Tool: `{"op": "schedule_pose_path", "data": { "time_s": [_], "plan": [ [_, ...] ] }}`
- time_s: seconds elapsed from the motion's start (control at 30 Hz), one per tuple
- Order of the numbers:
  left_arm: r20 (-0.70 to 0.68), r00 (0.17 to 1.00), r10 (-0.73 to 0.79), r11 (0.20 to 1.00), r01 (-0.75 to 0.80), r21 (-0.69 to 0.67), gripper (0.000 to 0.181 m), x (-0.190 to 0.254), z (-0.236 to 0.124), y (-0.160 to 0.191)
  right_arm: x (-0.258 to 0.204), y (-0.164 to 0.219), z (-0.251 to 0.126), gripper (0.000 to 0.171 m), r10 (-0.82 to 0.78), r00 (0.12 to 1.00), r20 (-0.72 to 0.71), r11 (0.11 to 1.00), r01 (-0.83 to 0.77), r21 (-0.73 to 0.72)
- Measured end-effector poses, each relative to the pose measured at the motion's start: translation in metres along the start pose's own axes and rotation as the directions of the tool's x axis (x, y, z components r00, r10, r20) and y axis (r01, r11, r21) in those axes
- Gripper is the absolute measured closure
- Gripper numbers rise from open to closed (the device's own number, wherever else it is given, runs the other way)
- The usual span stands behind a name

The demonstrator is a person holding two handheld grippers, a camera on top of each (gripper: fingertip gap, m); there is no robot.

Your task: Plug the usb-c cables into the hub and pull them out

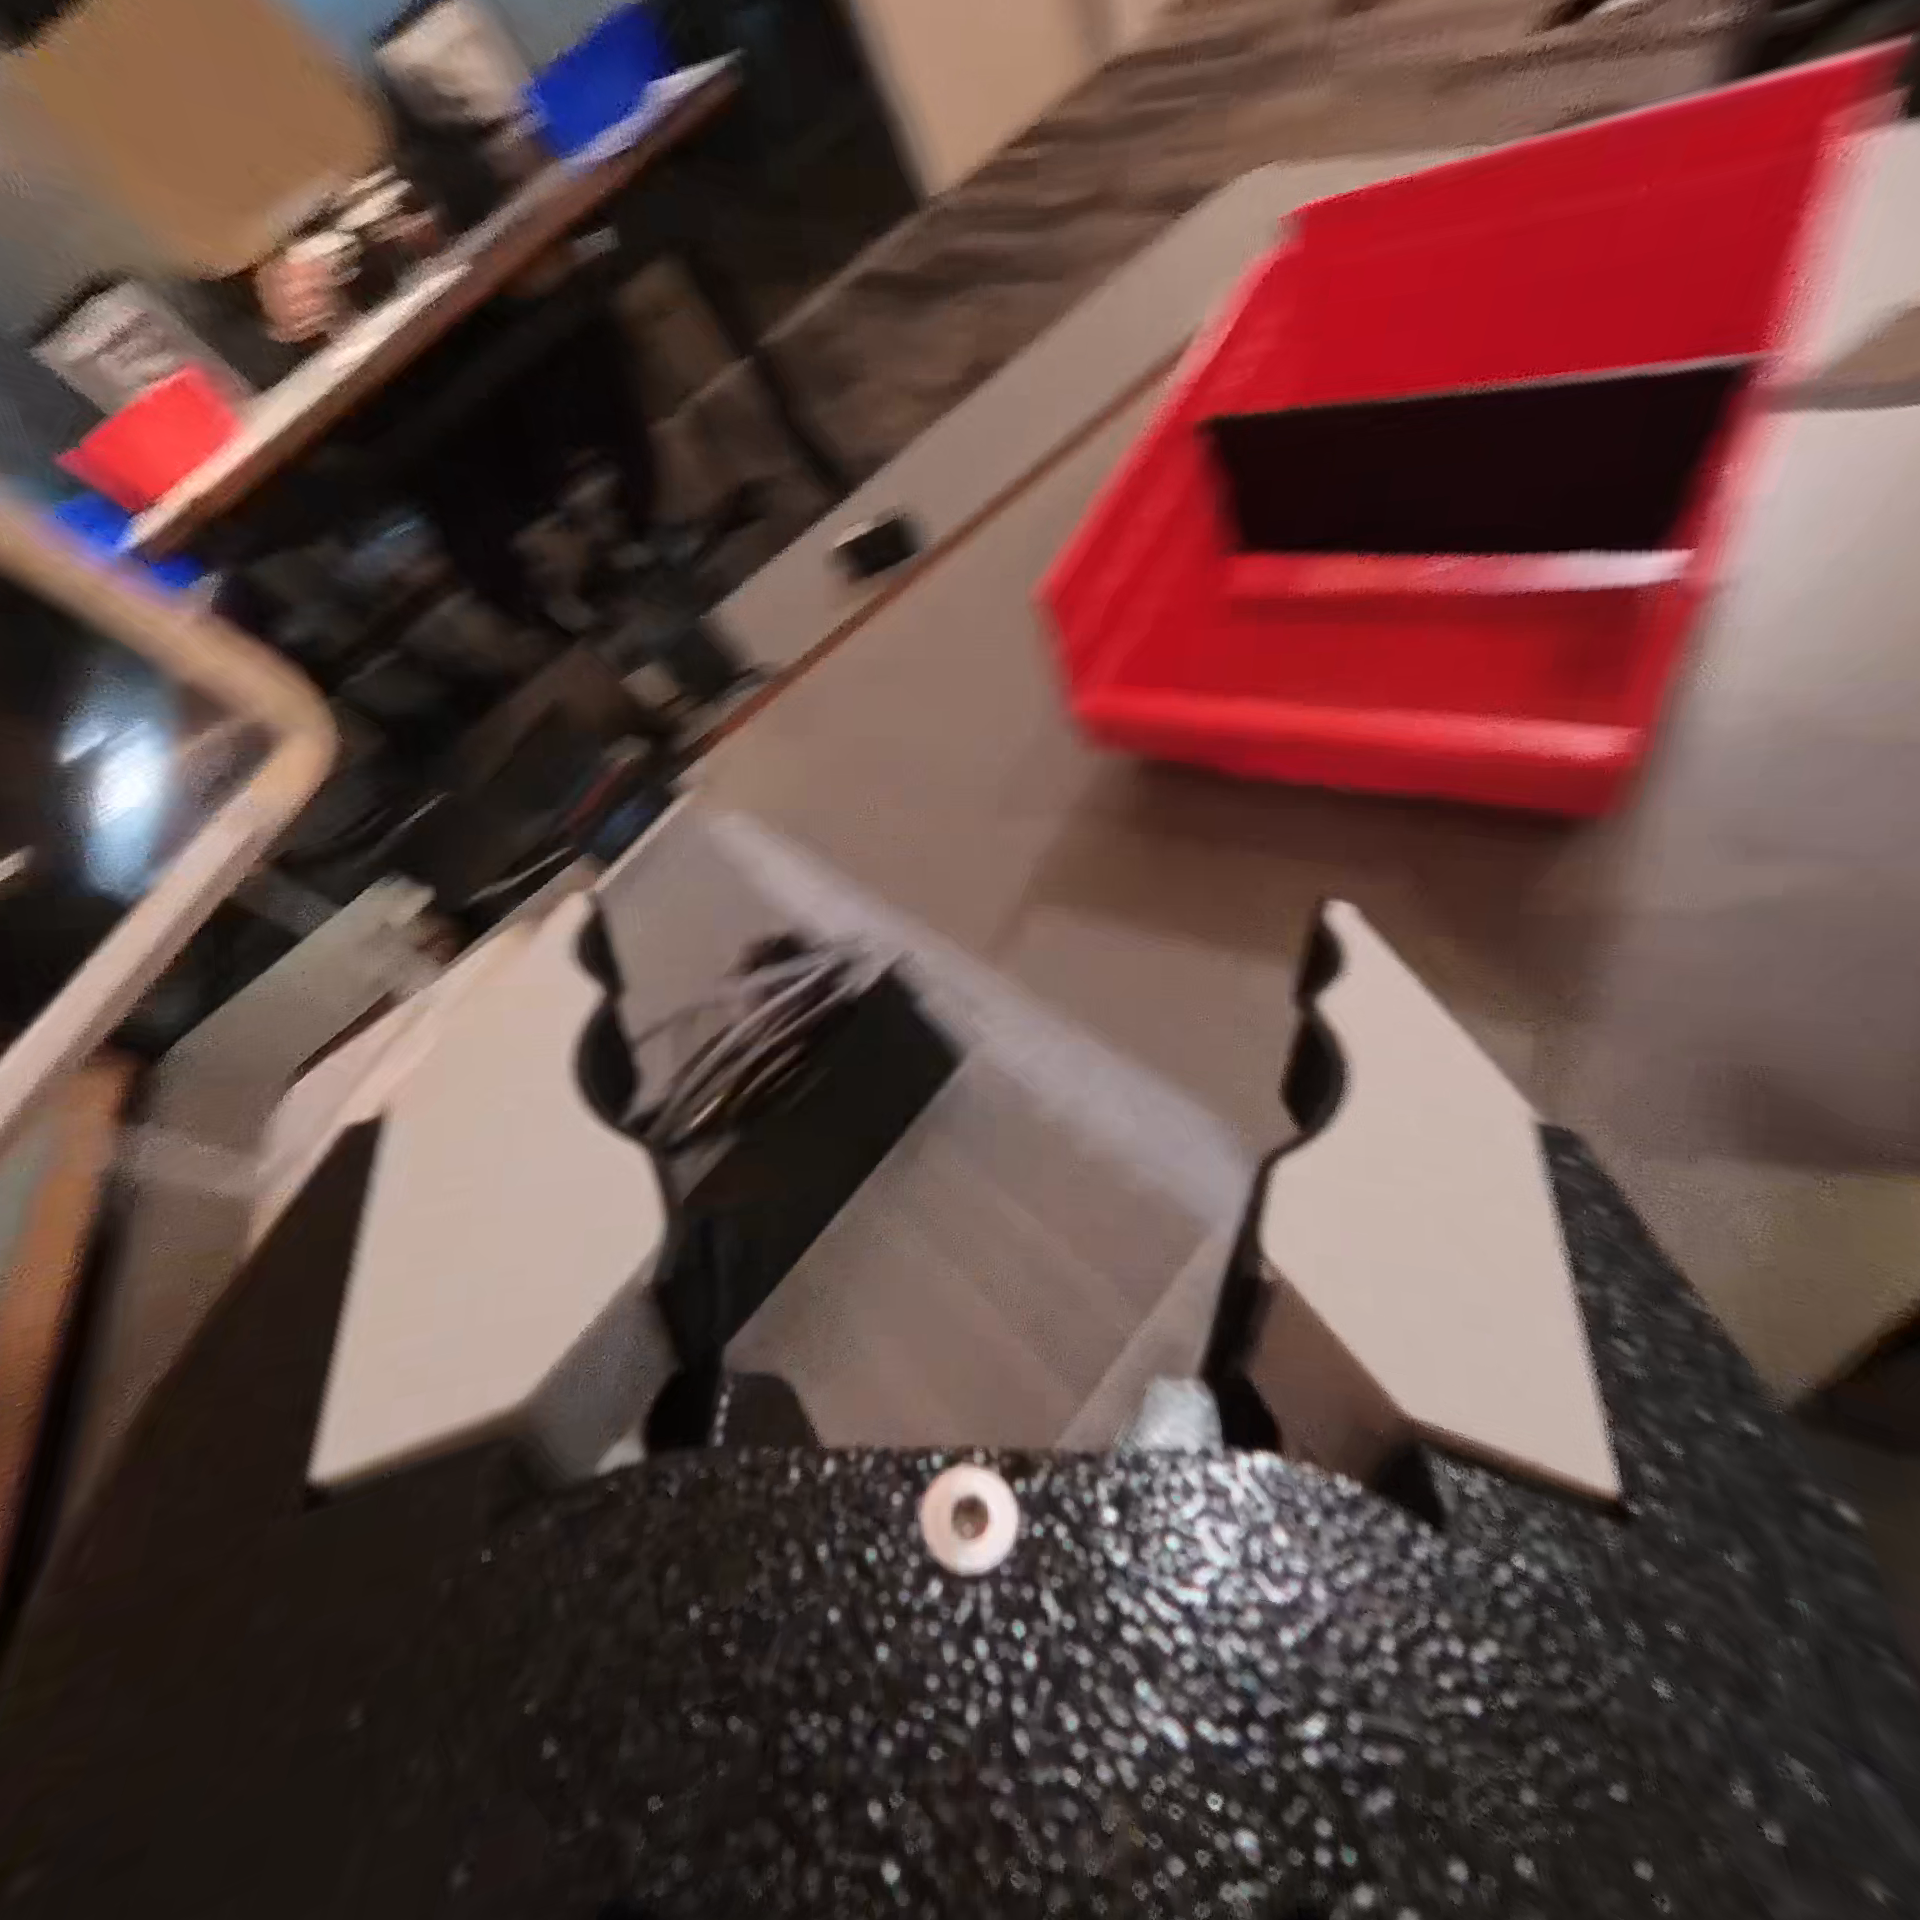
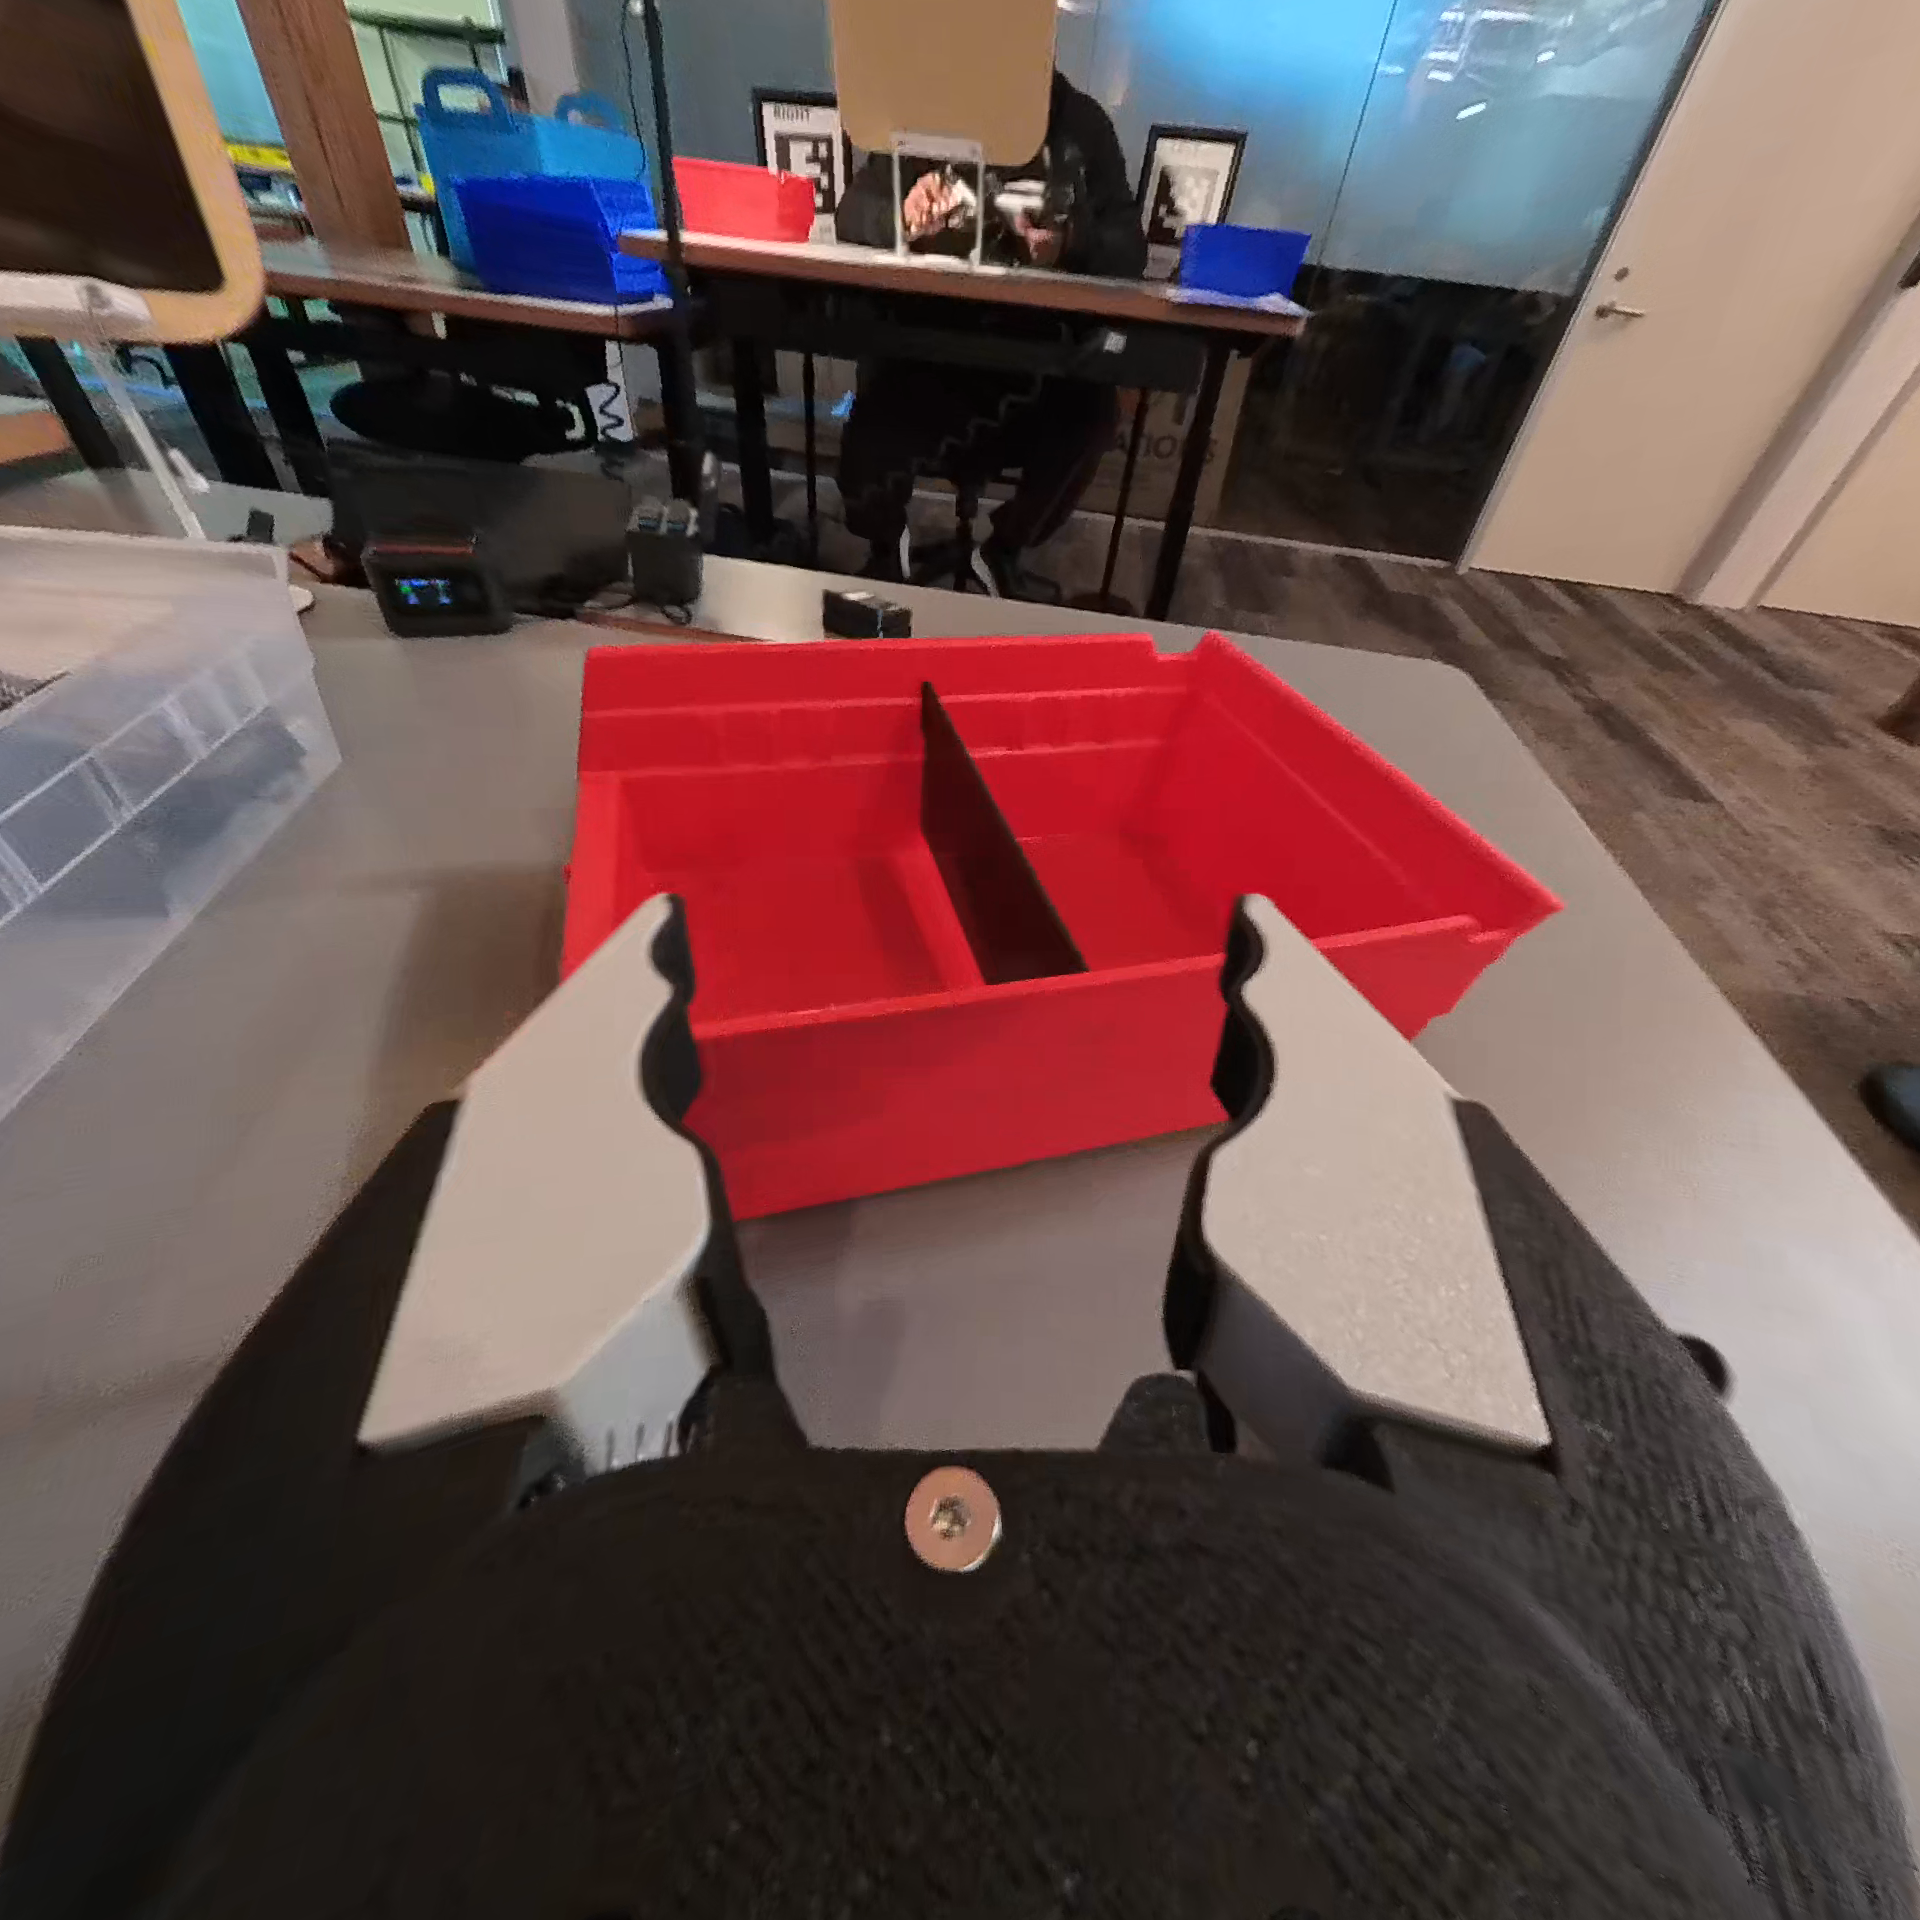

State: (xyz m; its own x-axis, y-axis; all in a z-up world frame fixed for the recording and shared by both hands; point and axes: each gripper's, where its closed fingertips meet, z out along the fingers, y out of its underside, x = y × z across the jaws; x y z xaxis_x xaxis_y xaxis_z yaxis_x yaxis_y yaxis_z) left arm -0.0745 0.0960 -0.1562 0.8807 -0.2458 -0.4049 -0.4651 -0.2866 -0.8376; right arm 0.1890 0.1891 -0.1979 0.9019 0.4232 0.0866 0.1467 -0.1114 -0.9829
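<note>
The left wrist view is blurred by motion. My left gripper [image 1: 966,920] is open and empty, tilted over a clear plastic compartment box [image 1: 1039,1195]. A dark coiled cable [image 1: 758,1039] lies in one of its compartments, between and below my fingers. My right gripper [image 2: 958,909] is open and empty, held above the grey table [image 2: 312,1039] just in front of a red bin [image 2: 935,1101] with a black divider [image 2: 987,862]. Both halves of the bin look empty. I cannot make out a hub in either view.
The clear box [image 2: 135,748] stands left of the red bin, which also shows in the left wrist view [image 1: 1351,665]. A small black block [image 2: 864,613] and a device with a small screen [image 2: 436,592] sit at the table's far edge. A person [image 2: 977,312] sits at a desk beyond.
</note>
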Motion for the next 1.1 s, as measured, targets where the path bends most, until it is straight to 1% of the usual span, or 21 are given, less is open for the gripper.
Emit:
{"op": "schedule_pose_path", "data": {
  "time_s": [0.03,0.1,0.13,0.2,0.27,0.33,0.4,0.43,0.47,0.5,0.53,0.6,0.63,0.67,0.7,0.73,0.77,0.83,0.93,1.03,1.1],
  "plan": [
    [0.085,0.996,-0.026,0.999,0.029,-0.026,0.04,-0.025,-0.012,0.016,-0.007,0.003,0.005,0.055,0.005,1.0,0.002,1.0,-0.005,-0.009],
    [0.193,0.976,-0.097,0.992,0.11,-0.058,0.035,-0.062,-0.034,0.049,-0.017,0.009,0.012,0.035,0.026,1.0,0.006,0.999,-0.026,-0.028],
    [0.235,0.961,-0.142,0.985,0.162,-0.066,0.033,-0.077,-0.042,0.066,-0.02,0.013,0.016,0.028,0.027,1.0,-0.005,0.999,-0.027,-0.04],
    [0.288,0.935,-0.206,0.963,0.246,-0.11,0.034,-0.096,-0.053,0.1,-0.021,0.02,0.022,0.021,0.002,0.999,-0.049,0.998,-0.005,-0.069],
    [0.325,0.914,-0.241,0.937,0.307,-0.168,0.035,-0.108,-0.056,0.132,-0.022,0.026,0.027,0.019,-0.012,0.996,-0.088,0.995,0.003,-0.1],
    [0.325,0.905,-0.273,0.913,0.35,-0.209,0.038,-0.112,-0.05,0.157,-0.024,0.03,0.033,0.023,-0.011,0.995,-0.1,0.993,0.0,-0.118],
    [0.298,0.908,-0.295,0.892,0.373,-0.255,0.049,-0.109,-0.04,0.177,-0.023,0.035,0.037,0.027,-0.031,0.994,-0.107,0.988,0.014,-0.151],
    [0.289,0.909,-0.299,0.881,0.38,-0.283,0.054,-0.107,-0.036,0.186,-0.023,0.037,0.039,0.032,-0.039,0.994,-0.098,0.986,0.023,-0.165],
    [0.289,0.91,-0.299,0.87,0.384,-0.309,0.058,-0.107,-0.033,0.194,-0.023,0.04,0.041,0.031,-0.025,0.997,-0.077,0.983,0.011,-0.182],
    [0.279,0.914,-0.295,0.862,0.38,-0.334,0.069,-0.106,-0.03,0.201,-0.022,0.043,0.041,0.033,0.003,0.998,-0.059,0.978,-0.015,-0.209],
    [0.272,0.918,-0.289,0.858,0.375,-0.352,0.082,-0.106,-0.028,0.206,-0.021,0.047,0.04,0.037,0.022,0.999,-0.045,0.971,-0.033,-0.237],
    [0.257,0.921,-0.293,0.855,0.373,-0.361,0.103,-0.108,-0.026,0.21,-0.01,0.051,0.035,0.043,0.027,0.998,-0.053,0.96,-0.041,-0.277],
    [0.239,0.923,-0.303,0.857,0.373,-0.356,0.12,-0.109,-0.025,0.21,-0.002,0.053,0.031,0.048,0.02,0.997,-0.07,0.956,-0.04,-0.292],
    [0.233,0.923,-0.305,0.858,0.373,-0.352,0.134,-0.111,-0.026,0.211,0.007,0.054,0.026,0.051,0.01,0.996,-0.093,0.951,-0.038,-0.306],
    [0.237,0.923,-0.305,0.859,0.374,-0.351,0.145,-0.115,-0.027,0.213,0.017,0.056,0.021,0.057,0.004,0.994,-0.111,0.947,-0.039,-0.32],
    [0.248,0.92,-0.302,0.858,0.376,-0.35,0.155,-0.121,-0.028,0.216,0.026,0.058,0.016,0.069,0.004,0.992,-0.127,0.943,-0.046,-0.33],
    [0.263,0.916,-0.304,0.855,0.384,-0.348,0.159,-0.128,-0.029,0.22,0.035,0.06,0.012,0.081,0.008,0.99,-0.142,0.94,-0.056,-0.336],
    [0.286,0.901,-0.325,0.847,0.412,-0.336,0.169,-0.14,-0.033,0.226,0.052,0.064,0.007,0.113,0.02,0.987,-0.16,0.935,-0.075,-0.347],
    [0.302,0.884,-0.357,0.841,0.445,-0.309,0.172,-0.156,-0.039,0.235,0.068,0.069,0.004,0.155,0.008,0.987,-0.163,0.925,-0.069,-0.374],
    [0.347,0.862,-0.37,0.835,0.472,-0.282,0.171,-0.171,-0.047,0.245,0.084,0.071,0.002,0.162,-0.073,0.98,-0.187,0.912,-0.01,-0.41],
    [0.368,0.849,-0.378,0.829,0.488,-0.274,0.17,-0.181,-0.053,0.252,0.092,0.072,0.001,0.163,-0.083,0.979,-0.187,0.906,-0.004,-0.424]
  ]
}}
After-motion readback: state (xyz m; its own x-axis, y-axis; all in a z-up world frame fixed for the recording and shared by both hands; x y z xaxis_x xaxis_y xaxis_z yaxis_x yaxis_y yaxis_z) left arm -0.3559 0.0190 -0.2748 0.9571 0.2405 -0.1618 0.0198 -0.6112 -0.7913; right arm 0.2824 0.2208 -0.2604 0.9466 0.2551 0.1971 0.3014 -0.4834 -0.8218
